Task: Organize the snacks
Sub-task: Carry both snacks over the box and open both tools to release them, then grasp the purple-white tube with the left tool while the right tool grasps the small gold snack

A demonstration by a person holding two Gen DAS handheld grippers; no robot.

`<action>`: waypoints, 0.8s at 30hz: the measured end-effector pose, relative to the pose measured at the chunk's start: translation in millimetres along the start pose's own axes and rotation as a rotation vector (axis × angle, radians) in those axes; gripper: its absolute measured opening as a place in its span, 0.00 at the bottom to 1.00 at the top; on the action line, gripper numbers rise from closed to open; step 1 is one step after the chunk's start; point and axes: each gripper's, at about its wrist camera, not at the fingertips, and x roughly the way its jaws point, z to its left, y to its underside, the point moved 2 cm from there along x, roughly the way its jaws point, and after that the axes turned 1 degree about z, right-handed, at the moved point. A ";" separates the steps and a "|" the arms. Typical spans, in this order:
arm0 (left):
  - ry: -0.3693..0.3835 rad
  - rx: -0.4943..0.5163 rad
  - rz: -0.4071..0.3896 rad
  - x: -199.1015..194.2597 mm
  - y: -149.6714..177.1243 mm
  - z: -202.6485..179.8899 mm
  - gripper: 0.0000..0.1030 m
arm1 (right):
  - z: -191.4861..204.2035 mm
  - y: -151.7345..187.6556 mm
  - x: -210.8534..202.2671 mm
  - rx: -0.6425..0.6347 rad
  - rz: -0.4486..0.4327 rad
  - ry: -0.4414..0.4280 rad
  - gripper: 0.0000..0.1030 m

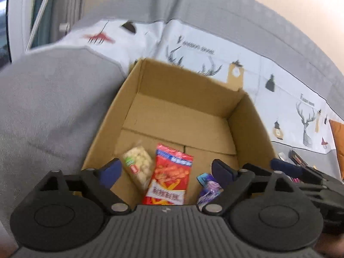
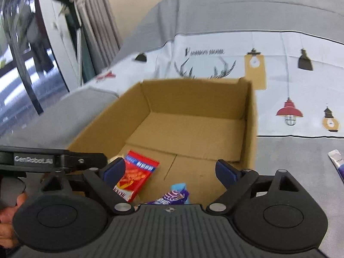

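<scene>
An open cardboard box [image 1: 182, 81] [image 2: 193, 94] sits on a grey sofa. On its floor near the front lie a clear bag of pale puffs [image 1: 138, 165], a red snack bag [image 1: 169, 178] [image 2: 137, 172] and a purple packet [image 1: 207, 190] [image 2: 174, 195]. My left gripper [image 1: 166, 172] hangs open over the box's near end, above the snacks, with nothing pressed between its blue pads. My right gripper [image 2: 171, 172] is open too, just above the purple packet and beside the red bag. Each gripper shows at the edge of the other's view, side by side.
A white cover printed with deer and lamps [image 2: 290, 111] drapes the sofa back [image 1: 215, 10]. A small tube-like packet [image 2: 336, 161] lies on the seat right of the box. An orange cushion [image 1: 337, 142] and several small items [image 1: 294, 157] sit further right. A window [image 2: 21, 64] is at the left.
</scene>
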 end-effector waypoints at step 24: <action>0.061 0.293 0.033 69.7 51.4 -254.1 1.00 | -240.6 49.4 -140.0 0.248 -0.153 0.263 0.89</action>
